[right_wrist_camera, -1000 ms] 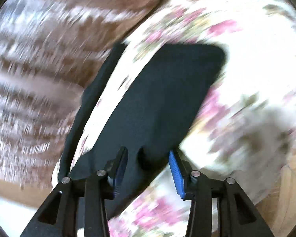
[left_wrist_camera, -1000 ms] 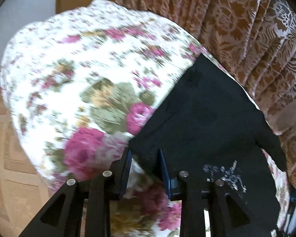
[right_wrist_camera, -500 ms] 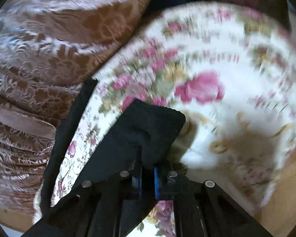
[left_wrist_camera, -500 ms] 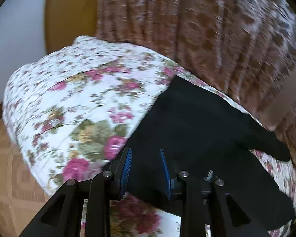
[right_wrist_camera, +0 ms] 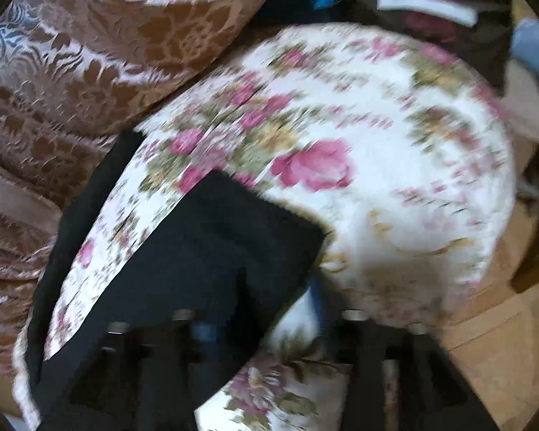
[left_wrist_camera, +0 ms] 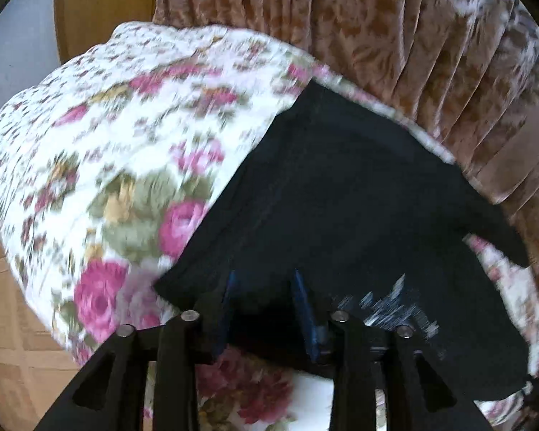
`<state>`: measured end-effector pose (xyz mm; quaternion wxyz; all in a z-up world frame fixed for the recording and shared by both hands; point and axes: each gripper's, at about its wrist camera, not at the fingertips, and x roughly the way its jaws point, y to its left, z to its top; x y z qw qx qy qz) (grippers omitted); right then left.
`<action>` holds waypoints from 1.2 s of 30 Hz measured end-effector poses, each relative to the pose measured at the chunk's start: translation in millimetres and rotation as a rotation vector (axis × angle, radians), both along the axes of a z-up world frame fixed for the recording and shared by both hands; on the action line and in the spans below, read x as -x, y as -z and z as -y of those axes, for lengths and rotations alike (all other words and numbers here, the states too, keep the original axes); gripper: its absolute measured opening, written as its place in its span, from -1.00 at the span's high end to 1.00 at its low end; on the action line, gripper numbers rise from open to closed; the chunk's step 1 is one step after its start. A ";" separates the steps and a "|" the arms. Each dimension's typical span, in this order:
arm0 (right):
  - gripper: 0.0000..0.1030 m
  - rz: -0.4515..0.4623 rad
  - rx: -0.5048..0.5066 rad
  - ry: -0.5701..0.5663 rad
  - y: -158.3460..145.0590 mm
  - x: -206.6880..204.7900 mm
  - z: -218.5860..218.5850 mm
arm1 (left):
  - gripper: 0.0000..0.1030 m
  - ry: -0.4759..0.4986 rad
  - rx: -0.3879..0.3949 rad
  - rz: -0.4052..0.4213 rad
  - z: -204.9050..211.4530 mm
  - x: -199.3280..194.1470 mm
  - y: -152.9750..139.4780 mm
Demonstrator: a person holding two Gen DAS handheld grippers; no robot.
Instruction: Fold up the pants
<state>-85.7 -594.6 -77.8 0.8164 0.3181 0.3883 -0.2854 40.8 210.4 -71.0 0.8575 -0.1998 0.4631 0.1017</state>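
Note:
Black pants lie spread on a floral quilt; a white print shows near their lower right. My left gripper is open, its blue-padded fingers straddling the pants' near edge, the cloth between them. In the right wrist view a pant leg lies with its hem corner on the quilt. My right gripper is blurred; its fingers stand wide apart, the left one over the black cloth, nothing pinched. A thin black strip runs along the quilt's far edge.
A brown patterned curtain hangs right behind the quilt, also in the right wrist view. A wooden panel stands at the back left. Wooden floor lies beyond the quilt's edge. Dark clutter sits beyond the quilt's end.
My right gripper, shut on the pant leg half a second ago, has opened and the cloth lies flat. My left gripper stays open and has slid further over the pants' edge.

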 end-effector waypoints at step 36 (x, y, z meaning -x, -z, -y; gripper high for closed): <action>-0.16 0.004 -0.171 -0.539 21.3 -168.7 -239.0 | 0.51 0.062 0.163 -0.148 -42.8 -364.5 38.2</action>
